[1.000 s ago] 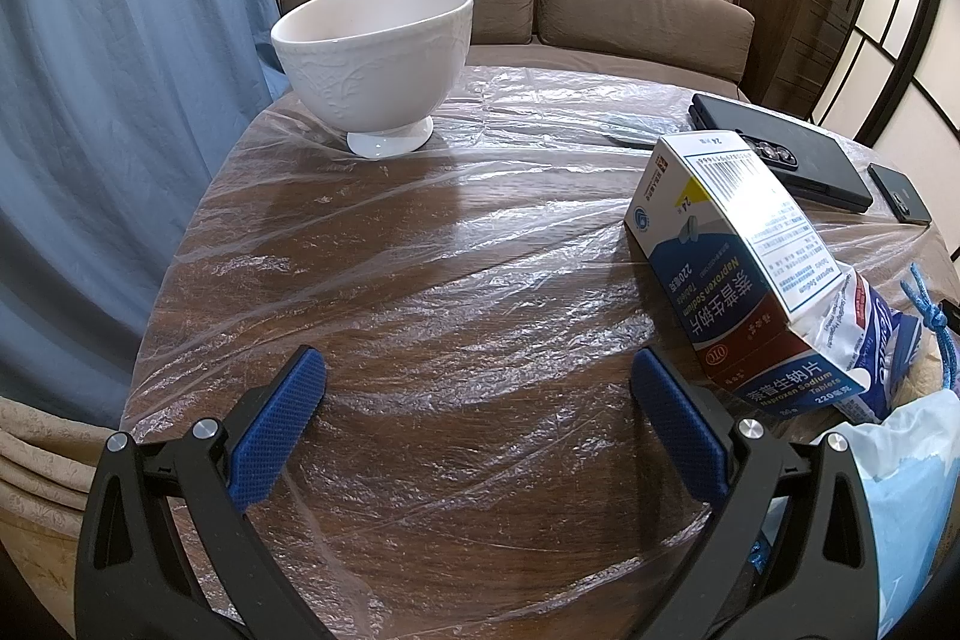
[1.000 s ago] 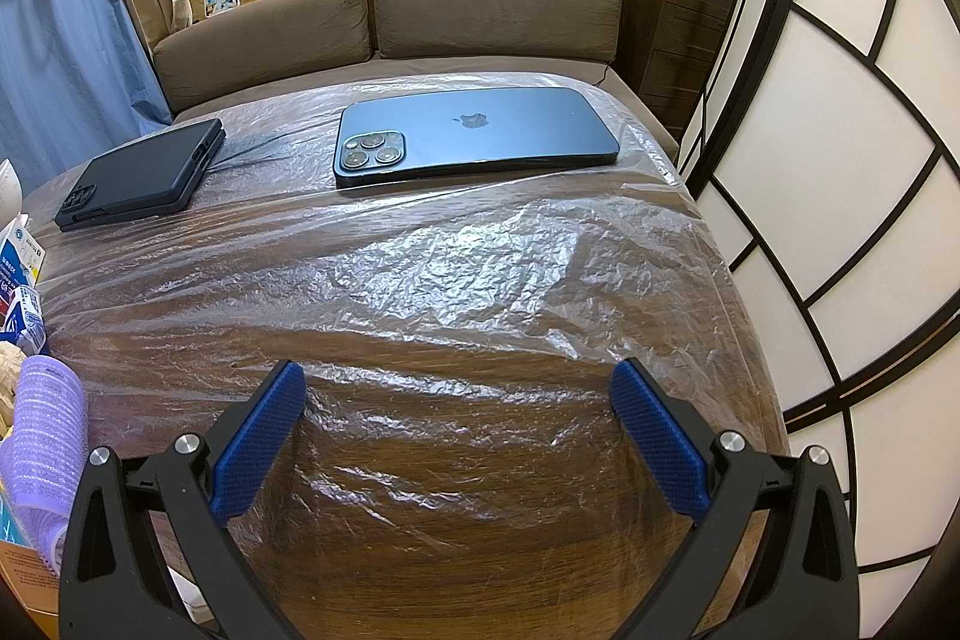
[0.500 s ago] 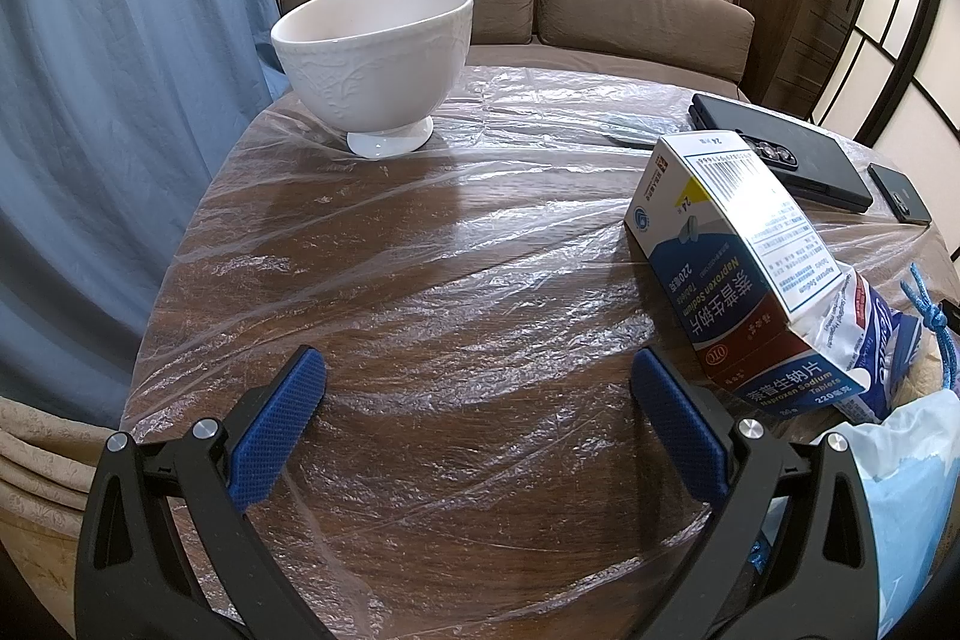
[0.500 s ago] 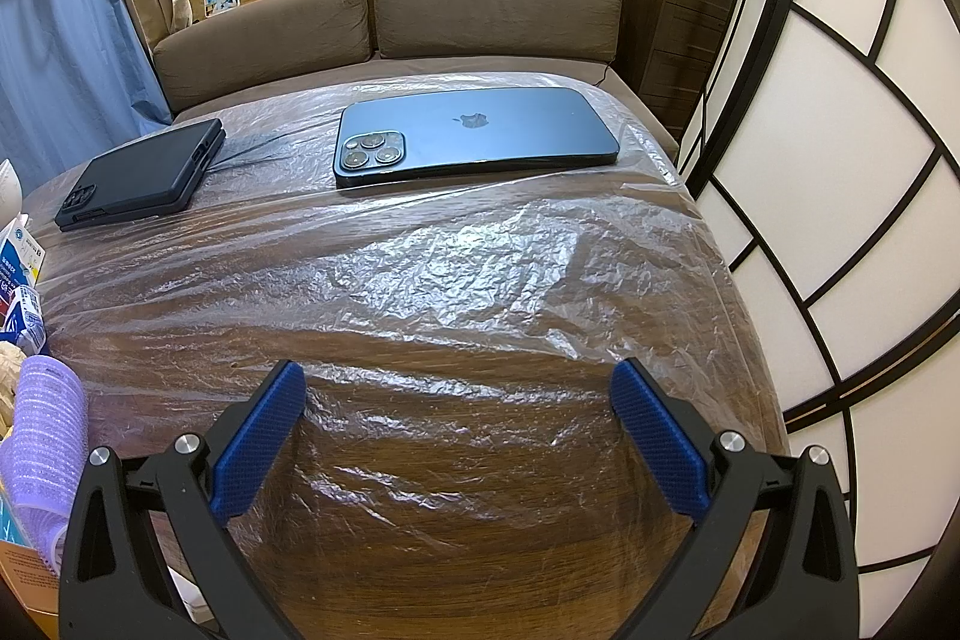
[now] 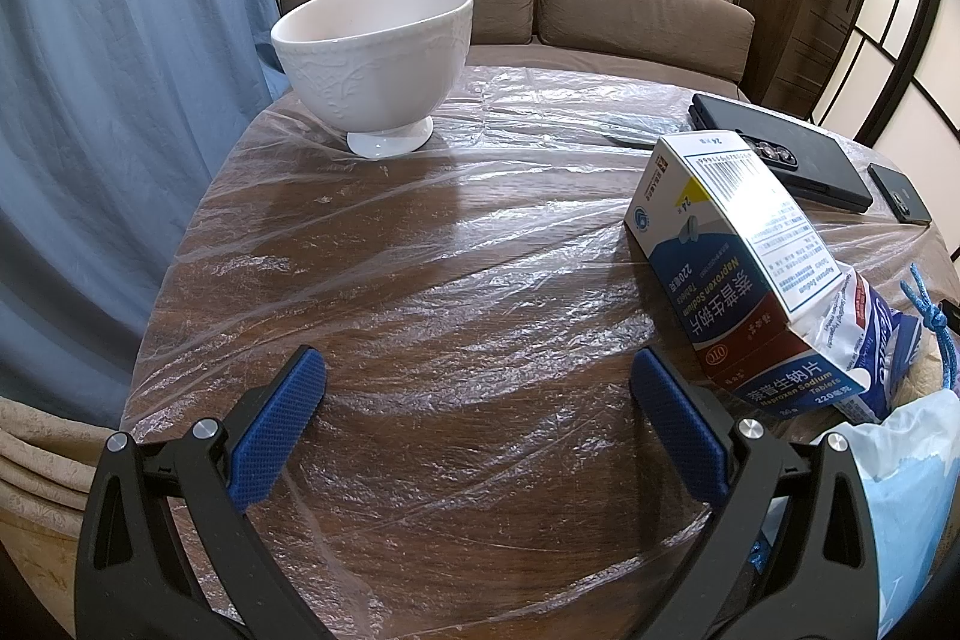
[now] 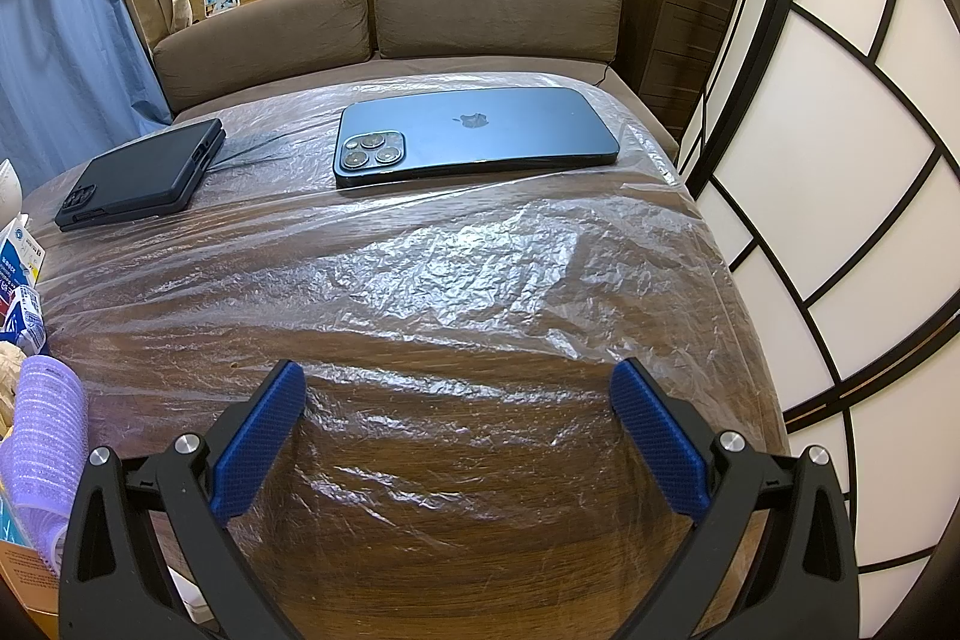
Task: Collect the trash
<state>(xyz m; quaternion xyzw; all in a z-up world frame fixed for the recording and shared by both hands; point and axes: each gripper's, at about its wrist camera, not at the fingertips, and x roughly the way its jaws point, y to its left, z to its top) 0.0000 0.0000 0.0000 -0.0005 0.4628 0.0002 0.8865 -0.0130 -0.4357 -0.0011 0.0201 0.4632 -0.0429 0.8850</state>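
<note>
A white and blue medicine box (image 5: 738,250) lies on the plastic-covered round table (image 5: 450,280), at the right of the left wrist view, leaning on a crumpled printed wrapper (image 5: 864,340). A pale blue tissue pack (image 5: 912,478) lies at the lower right. My left gripper (image 5: 477,370) is open and empty, low over the table, left of the box. My right gripper (image 6: 456,388) is open and empty over bare table. In the right wrist view the box's edge (image 6: 21,250) and a purple hair roller (image 6: 45,448) lie at the far left.
A white footed bowl (image 5: 378,58) stands at the far left. A black case (image 5: 786,148) (image 6: 144,178), a dark blue phone (image 6: 474,136) and a small dark device (image 5: 900,193) lie at the far side. A blue cord (image 5: 930,322) lies right. A sofa stands behind the table.
</note>
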